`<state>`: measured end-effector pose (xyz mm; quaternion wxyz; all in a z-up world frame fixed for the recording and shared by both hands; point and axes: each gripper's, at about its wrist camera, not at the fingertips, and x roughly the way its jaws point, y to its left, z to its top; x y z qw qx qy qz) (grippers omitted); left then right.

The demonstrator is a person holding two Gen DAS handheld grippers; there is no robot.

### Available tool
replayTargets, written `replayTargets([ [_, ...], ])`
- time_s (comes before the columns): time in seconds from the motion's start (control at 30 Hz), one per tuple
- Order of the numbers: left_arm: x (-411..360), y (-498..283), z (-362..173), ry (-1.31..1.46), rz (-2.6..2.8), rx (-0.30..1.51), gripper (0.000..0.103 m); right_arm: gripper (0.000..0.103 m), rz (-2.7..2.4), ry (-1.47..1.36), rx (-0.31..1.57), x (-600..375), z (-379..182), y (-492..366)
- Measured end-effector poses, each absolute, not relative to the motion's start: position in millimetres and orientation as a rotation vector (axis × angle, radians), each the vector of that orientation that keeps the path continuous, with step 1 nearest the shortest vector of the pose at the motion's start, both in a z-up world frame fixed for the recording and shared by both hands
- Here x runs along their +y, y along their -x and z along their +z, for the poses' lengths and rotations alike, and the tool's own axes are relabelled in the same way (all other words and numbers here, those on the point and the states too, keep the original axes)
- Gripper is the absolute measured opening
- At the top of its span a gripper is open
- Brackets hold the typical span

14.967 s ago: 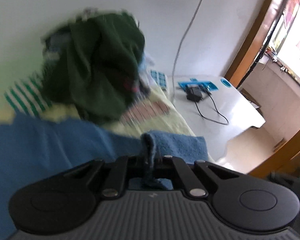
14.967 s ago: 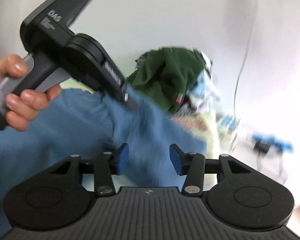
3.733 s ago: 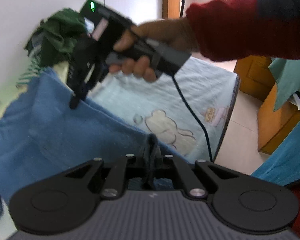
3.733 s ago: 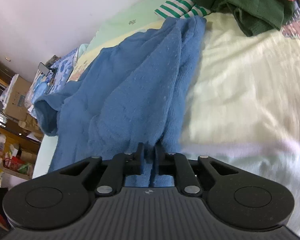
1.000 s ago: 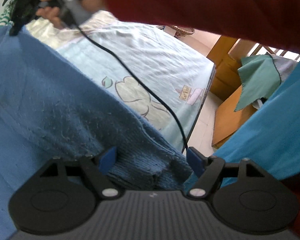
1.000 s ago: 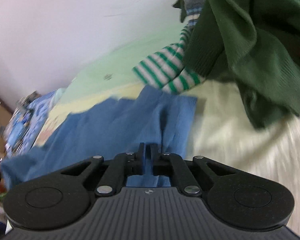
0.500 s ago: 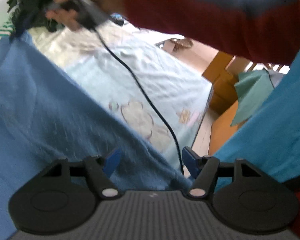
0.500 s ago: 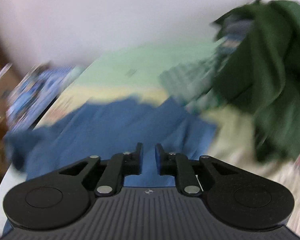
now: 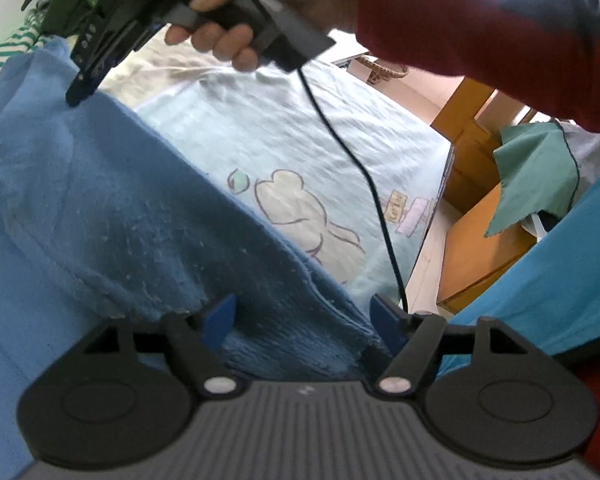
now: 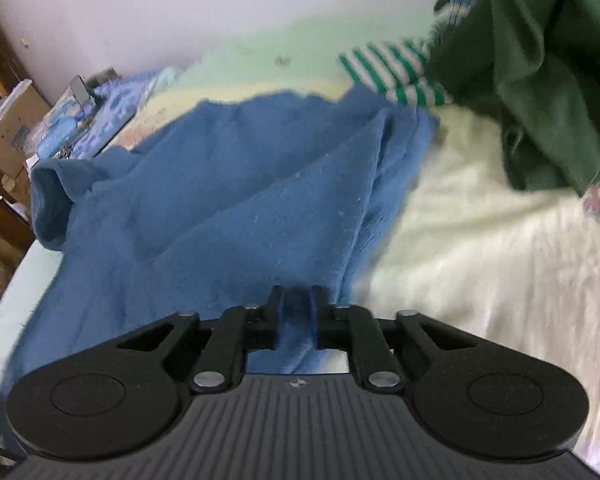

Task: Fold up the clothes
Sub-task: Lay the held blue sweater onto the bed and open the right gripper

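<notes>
From my left wrist camera I see my left gripper [image 9: 302, 318] with its jaws spread wide; they have just been opening, and the ribbed hem of the blue sweater [image 9: 112, 216] lies between the blue pads [image 9: 219, 318] without being pinched. The sweater runs from six o'clock up to ten o'clock across the bed [image 9: 300, 148], whose pale sheet carries a cartoon print. At eleven o'clock my right gripper [image 9: 78, 94], held by a hand [image 9: 236, 20] in a red sleeve [image 9: 480, 20], touches down on the far edge of the sweater, its cable [image 9: 364, 176] hanging over the sheet.

From my right wrist camera the right gripper [image 10: 298, 306] is clamped on a thin fold of the blue sweater [image 10: 236, 200]; its jaws have just been closing on that fold. The sweater fans out from six o'clock towards ten and twelve o'clock, thick and fuzzy, creased in long ridges, one cuff bunched at nine o'clock. A green garment [image 10: 540, 80] and a striped one [image 10: 396, 72] are piled at one o'clock.

I judge this is the smoothing stage before a fold. To do it well I would keep the far edge pinched, retake the hem squarely with the left gripper, and pull both ends taut and level so the ridges flatten before folding
</notes>
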<state>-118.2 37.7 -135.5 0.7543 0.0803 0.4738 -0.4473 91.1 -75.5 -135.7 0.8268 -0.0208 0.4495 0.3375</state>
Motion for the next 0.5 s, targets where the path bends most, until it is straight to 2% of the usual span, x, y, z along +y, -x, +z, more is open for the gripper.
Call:
replayTargets([
  [0.03, 35.3, 119.0, -134.1, -0.182, -0.974, 1.035, 0.074, 0.0, 0.706, 0.034, 0.955, -77.0, -135.9, -93.0],
  [0.07, 33.2, 119.9, -132.4, -0.186, -0.973, 1.035, 0.074, 0.0, 0.688, -0.003, 0.959, -79.3, -132.7, -94.2],
  [0.13, 30.6, 122.5, -128.7, -0.17, -0.98, 1.026, 0.074, 0.009, 0.71, -0.075, 0.969, -81.6, -126.0, -92.1],
  [0.2, 26.9, 125.6, -129.8, -0.165, -0.976, 1.021, 0.074, 0.009, 0.799, -0.108, 0.993, -75.7, -121.3, -83.1],
  [0.27, 22.9, 128.8, -133.1, -0.172, -0.964, 1.019, 0.074, 0.011, 0.827, -0.02, 1.033, -55.9, -125.2, -71.7],
  [0.37, 21.3, 132.6, -133.8, -0.166, -0.94, 1.015, 0.075, 0.012, 0.849, 0.057, 0.985, -35.3, -132.9, -69.9],
  [0.5, 20.8, 137.1, -132.7, -0.161, -0.895, 1.012, 0.075, 0.012, 0.856, -0.063, 0.974, -26.4, -127.2, -82.4],
])
